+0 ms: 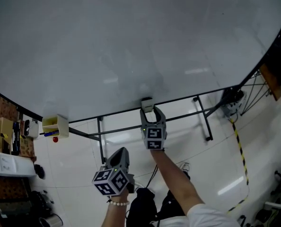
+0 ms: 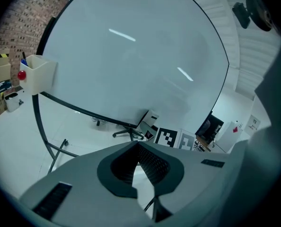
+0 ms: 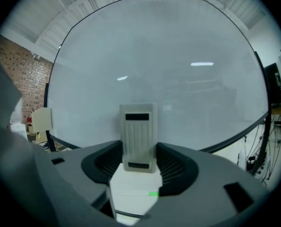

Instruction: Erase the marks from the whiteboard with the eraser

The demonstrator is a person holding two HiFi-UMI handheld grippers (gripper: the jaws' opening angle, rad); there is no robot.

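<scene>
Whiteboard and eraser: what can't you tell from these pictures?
- Wiping face of the eraser, right gripper view: turned away, so contact with the whiteboard is unclear.
- Whether any marks remain, all views: too faint under glare.
- Contents of the pen holder, head view: too small.

Glossy white floor [image 1: 254,155], red brick wall [image 2: 22,13]
</scene>
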